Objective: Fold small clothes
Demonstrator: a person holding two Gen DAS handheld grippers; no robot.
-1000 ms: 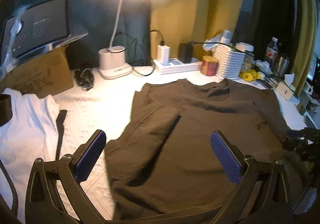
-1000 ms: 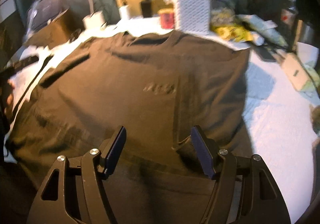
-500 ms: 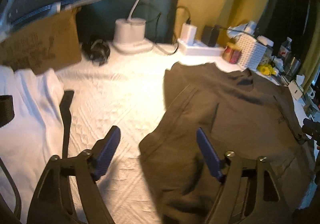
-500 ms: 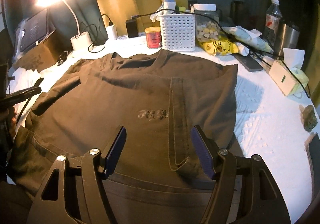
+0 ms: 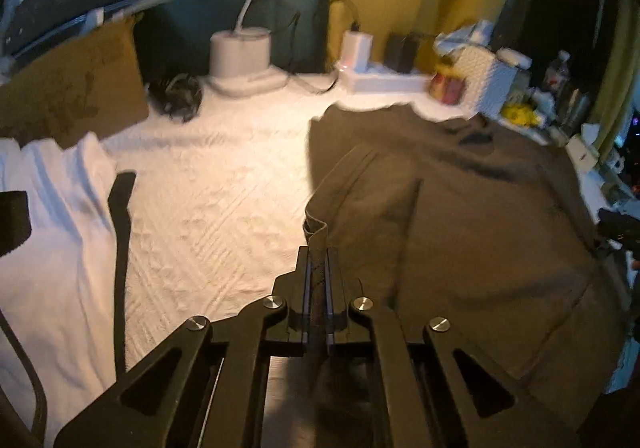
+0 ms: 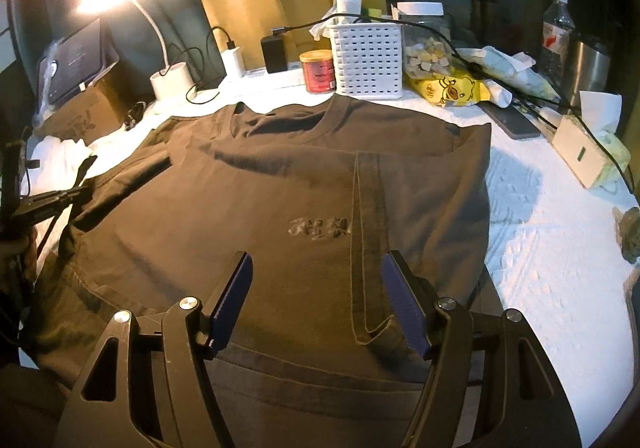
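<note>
A dark brown T-shirt (image 6: 280, 200) lies flat on the white bed cover, collar toward the far side. Its right sleeve (image 6: 370, 232) is folded in over the chest. My left gripper (image 5: 318, 260) is shut on the edge of the shirt's left sleeve (image 5: 316, 232), which stands up between the pads. The shirt also fills the right half of the left wrist view (image 5: 480, 228). My right gripper (image 6: 318, 284) is open and empty, hovering above the shirt's lower front near the folded sleeve. The left gripper shows in the right wrist view (image 6: 56, 200) at the shirt's left edge.
A white garment (image 5: 52, 232) with a black strap (image 5: 120, 248) lies to the left. A lamp base (image 5: 240, 56), power strip (image 5: 384, 76), red can (image 6: 318, 72), white basket (image 6: 368, 56), snack bags, bottle (image 6: 556, 32) and tissue box (image 6: 588, 152) line the far edge.
My left gripper has closed from wide open onto the left sleeve edge, after moving left along the shirt. The right gripper has stayed open above the shirt, which now has its right sleeve folded in.
</note>
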